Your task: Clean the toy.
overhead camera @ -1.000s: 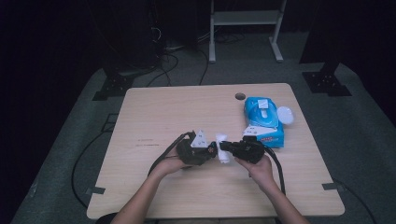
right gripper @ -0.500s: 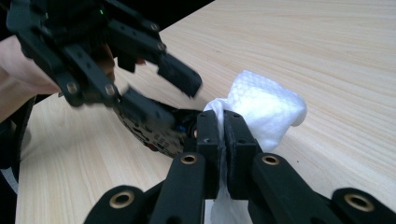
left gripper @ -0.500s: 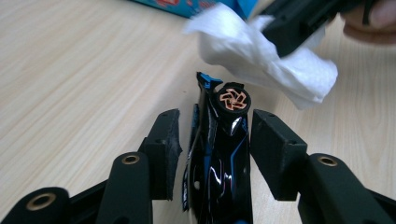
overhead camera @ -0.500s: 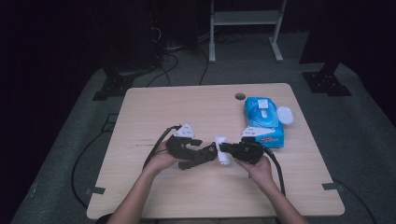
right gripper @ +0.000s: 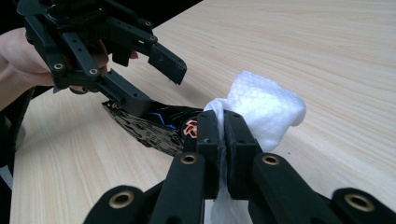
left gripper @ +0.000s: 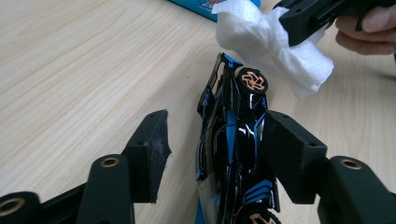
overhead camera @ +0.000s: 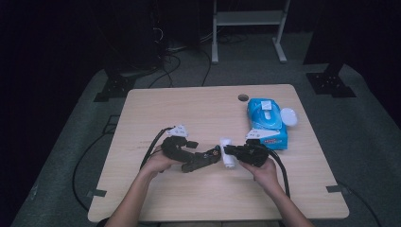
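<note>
Toy car [left gripper: 236, 140] lay on its side on the counter [overhead camera: 189, 109], between the left tongs [overhead camera: 208, 158], whose jaws had just been opening: one pad against the chassis, the other clear, so released. Right tongs [right gripper: 223, 135] clenched on a folded wet wipe [right gripper: 266, 109], its loose end just beside the car's wheel. Wipe pack [overhead camera: 265, 122] sat near behind. Judged: car light, stiff, glossy and slippery; grip across the body sides, not the thin spoiler. Wipe soft, limp.
</note>
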